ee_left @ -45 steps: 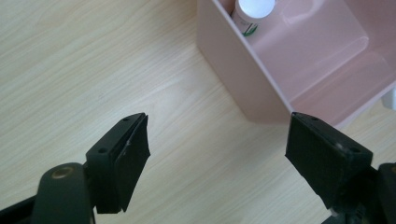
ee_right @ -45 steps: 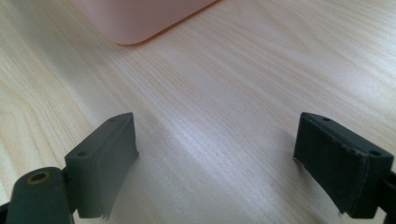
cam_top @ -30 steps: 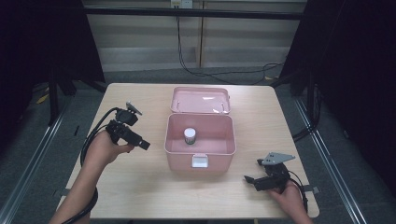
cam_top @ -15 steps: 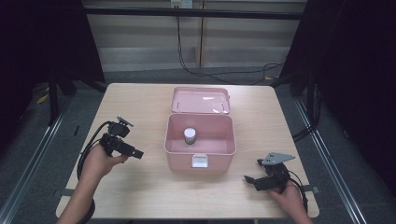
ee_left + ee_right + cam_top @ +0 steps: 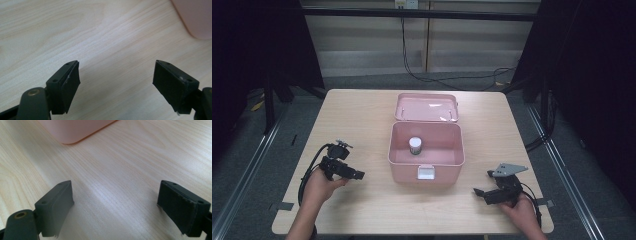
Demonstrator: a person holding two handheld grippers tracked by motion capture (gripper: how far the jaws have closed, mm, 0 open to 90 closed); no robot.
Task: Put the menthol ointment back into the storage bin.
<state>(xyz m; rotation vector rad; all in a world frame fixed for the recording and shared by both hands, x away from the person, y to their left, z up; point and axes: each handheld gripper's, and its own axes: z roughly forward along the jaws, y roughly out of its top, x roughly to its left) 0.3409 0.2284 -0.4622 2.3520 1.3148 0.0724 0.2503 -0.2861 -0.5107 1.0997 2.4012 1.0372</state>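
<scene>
Our left gripper (image 5: 357, 175) rests low by the table (image 5: 362, 125), jaws apart on nothing; swinging in carelessly, we might shove the pink box (image 5: 426, 162). Inside it the small white-capped bottle (image 5: 415, 146) stands upright and could topple. Our right gripper (image 5: 477, 191), also spread and empty, might snag the hinged lid (image 5: 426, 107) lying open behind

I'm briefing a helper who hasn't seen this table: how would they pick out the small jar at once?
Start at the light wooden table and find the open pink box at its middle, lid folded back. The small jar stands upright inside it, on the box floor. It is the one thing in the box: dark-bodied with a white cap.
</scene>
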